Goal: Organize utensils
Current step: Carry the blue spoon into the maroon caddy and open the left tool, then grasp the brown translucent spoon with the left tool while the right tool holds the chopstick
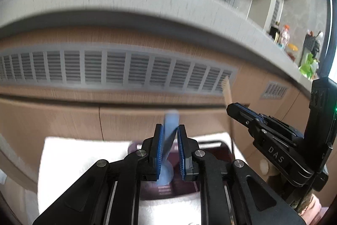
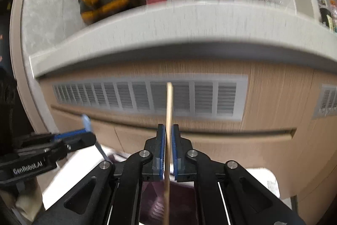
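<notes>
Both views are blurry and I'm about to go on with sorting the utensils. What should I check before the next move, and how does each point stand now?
1. Left gripper shut on the blue utensil: ok.
2. Right gripper shut on the wooden stick: ok.
3. The two grippers apart, not touching: ok.
4. What kind of utensil the blue one is: cannot tell, blurred.
5. Dark tray on the white cloth below both grippers: ok.
6. Free slot in the tray for either utensil: cannot tell, the fingers hide most of it.
</notes>
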`<state>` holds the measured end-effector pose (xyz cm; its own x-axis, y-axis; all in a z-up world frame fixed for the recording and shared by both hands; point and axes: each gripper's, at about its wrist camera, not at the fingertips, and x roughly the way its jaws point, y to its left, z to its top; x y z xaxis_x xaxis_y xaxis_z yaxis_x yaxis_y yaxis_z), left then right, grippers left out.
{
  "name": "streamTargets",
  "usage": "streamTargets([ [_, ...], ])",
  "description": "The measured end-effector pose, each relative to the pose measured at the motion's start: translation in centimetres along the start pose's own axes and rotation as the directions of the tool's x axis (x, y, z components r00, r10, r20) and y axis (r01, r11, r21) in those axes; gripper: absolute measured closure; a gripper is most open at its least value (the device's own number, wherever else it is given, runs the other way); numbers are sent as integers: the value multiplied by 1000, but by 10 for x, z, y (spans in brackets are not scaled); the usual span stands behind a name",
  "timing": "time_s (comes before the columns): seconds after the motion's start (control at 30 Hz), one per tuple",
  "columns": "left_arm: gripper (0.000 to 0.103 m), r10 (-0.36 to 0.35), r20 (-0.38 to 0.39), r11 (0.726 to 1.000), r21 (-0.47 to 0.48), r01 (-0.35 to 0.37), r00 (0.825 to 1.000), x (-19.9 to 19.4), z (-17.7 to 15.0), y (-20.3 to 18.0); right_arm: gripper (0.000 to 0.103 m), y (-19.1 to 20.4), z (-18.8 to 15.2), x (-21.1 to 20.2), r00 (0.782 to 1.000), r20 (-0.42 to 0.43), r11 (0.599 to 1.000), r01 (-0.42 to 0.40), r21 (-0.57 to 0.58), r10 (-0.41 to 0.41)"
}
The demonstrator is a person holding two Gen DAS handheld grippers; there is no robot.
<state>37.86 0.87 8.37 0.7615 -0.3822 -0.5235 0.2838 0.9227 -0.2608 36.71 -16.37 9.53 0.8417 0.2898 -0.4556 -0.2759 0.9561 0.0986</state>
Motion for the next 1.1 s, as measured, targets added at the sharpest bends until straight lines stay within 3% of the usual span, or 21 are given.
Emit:
streamTargets([
  [0.13,76,14,-18,999,-30,-15,1000,0,-14,1,93,-14,-12,-7,999,-34,999,35,2,-35],
  [0.37,53,46,-9,998,-34,-46,999,-32,-34,-5,91,-35,-19,-42,992,-100,997,81,-7,-81],
  [0.4,50,47,-11,998,-33,-48,999,-36,-36,-6,85,-36,-20,-45,989,-120,996,85,-9,-86],
  [0.43,49,49,-13,998,-32,-49,999,-40,-37,-7,76,-39,-23,-47,985,-146,996,94,-6,-93],
  [0.47,49,48,-18,998,-30,-49,999,-44,-42,-9,74,-43,-25,-48,981,-161,994,105,1,-104],
  [0.67,48,64,-66,998,-8,-65,996,-60,-68,-9,73,-75,-59,-70,960,-237,985,165,51,-149],
  [0.83,43,65,-156,997,-36,-72,986,-56,-104,-6,73,-91,-100,-73,913,-359,971,230,62,-194],
  [0.97,42,69,-223,995,-56,-83,972,-53,-134,-4,71,-85,-138,-63,869,-467,978,205,34,-166],
  [1.1,39,81,-291,991,-79,-108,953,-50,-159,1,50,-72,-157,-51,845,-517,983,179,29,-138],
])
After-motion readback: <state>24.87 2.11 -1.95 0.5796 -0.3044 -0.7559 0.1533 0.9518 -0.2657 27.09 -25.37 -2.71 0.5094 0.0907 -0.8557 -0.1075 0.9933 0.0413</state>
